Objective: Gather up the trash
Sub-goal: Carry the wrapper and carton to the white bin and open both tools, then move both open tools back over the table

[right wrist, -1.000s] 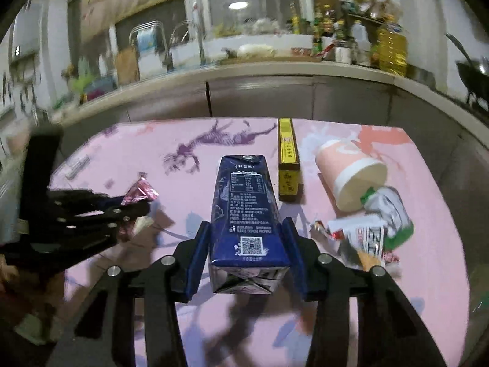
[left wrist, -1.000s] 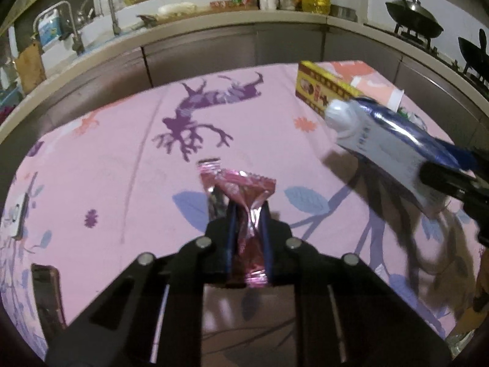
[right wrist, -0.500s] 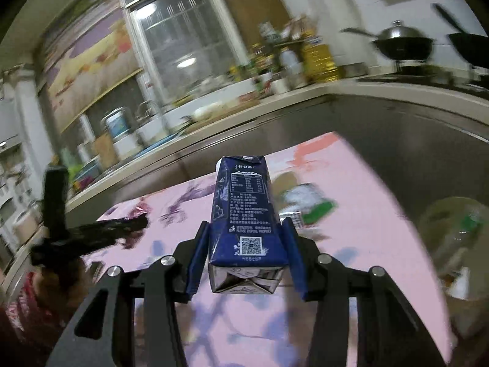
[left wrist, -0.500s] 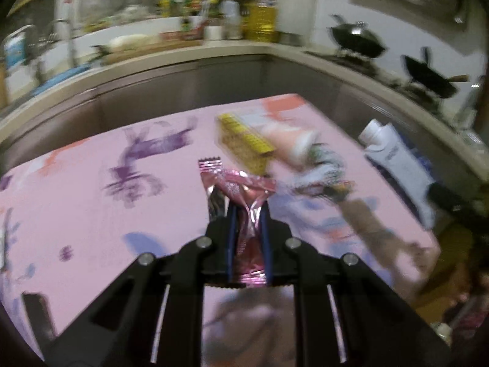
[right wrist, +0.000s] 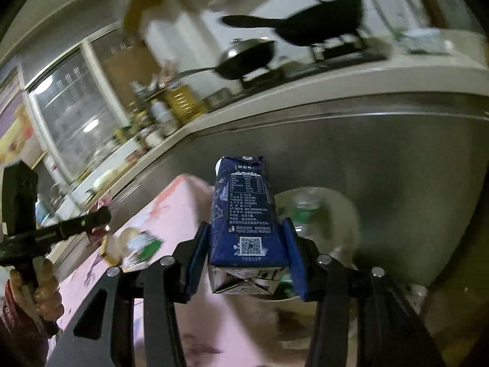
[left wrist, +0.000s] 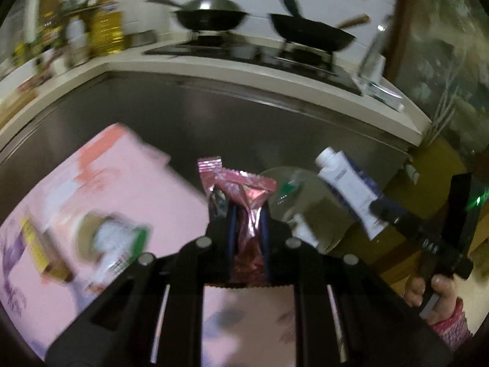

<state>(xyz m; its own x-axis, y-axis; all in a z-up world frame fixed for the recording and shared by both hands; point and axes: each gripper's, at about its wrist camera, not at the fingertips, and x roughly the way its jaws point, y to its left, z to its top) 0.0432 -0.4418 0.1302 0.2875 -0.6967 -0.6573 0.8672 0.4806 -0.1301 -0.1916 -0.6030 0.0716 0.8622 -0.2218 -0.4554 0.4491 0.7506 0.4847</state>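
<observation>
Trash held above the bin (right wrist: 342,211).
We see left tongs (left wrist: 248,220) clamped on a pink wrapper (left wrist: 244,189); right tongs (right wrist: 248,244) grip a blue carton (right wrist: 244,214) past the table (left wrist: 122,183) edge.

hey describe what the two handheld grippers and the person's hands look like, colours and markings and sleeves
Both grippers are black linkage frames with silver round pivot bolts. The left gripper and right gripper have blue finger pads. A green indicator light glows on the right unit, which bears small white lettering. Bare hands grip black handles; sleeves are red patterned.

both claws swung right off table | bin (right wrist: 318,211) now ahead of carton (right wrist: 244,214)
</observation>
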